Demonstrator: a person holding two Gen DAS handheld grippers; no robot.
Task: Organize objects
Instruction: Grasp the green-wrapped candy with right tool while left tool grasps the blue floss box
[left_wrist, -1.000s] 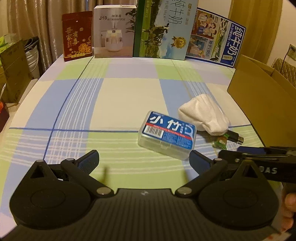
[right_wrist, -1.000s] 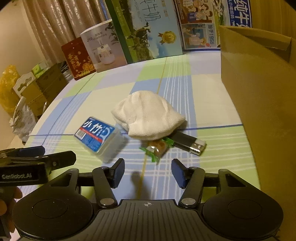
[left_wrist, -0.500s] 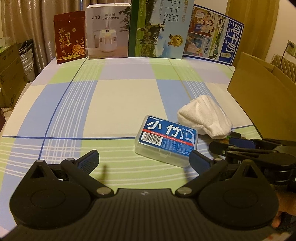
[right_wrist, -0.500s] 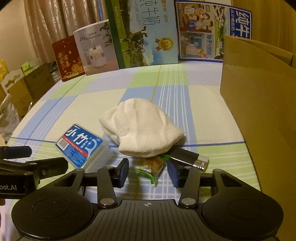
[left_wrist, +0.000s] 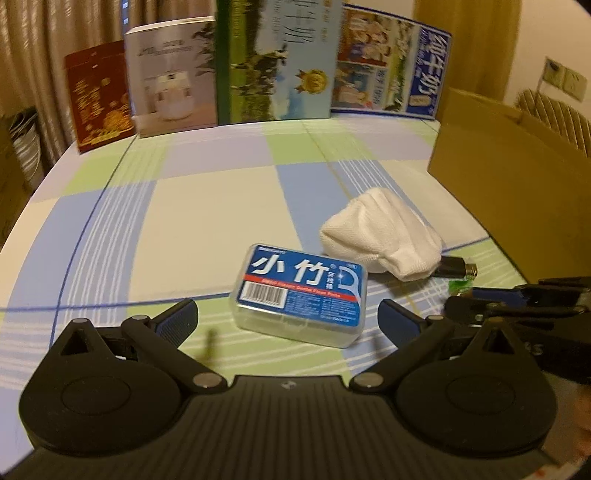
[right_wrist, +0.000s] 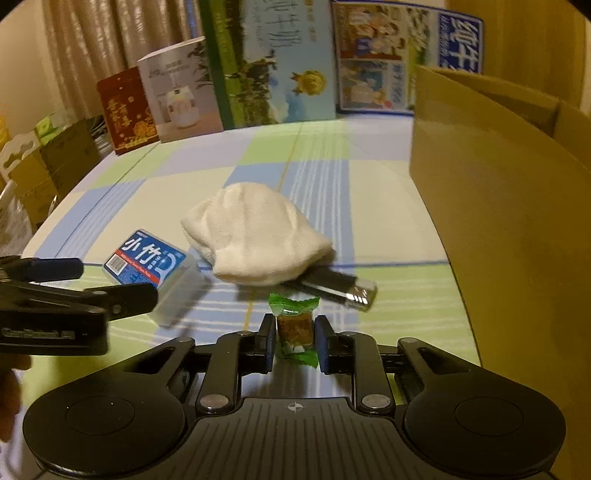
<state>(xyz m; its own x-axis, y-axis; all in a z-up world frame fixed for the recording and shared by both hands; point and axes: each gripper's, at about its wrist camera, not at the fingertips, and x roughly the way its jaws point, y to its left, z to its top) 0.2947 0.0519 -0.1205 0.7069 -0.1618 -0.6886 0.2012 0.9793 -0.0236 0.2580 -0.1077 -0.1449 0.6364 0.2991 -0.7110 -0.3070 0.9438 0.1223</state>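
Right wrist view: right gripper (right_wrist: 295, 338), wide a second ago, is now closing on the candy (right_wrist: 294, 325) near the table's (left_wrist: 207, 206) right edge.
Left gripper (left_wrist: 288, 317): staying open, empty.
Meaning: candy is becoming liftable.

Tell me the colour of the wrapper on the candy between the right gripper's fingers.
Green wrapper ends, brownish middle on the candy; clearest in the right wrist view.

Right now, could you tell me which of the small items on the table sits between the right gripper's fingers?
The green-wrapped candy; the floss box, white cloth and black stick lie beyond.
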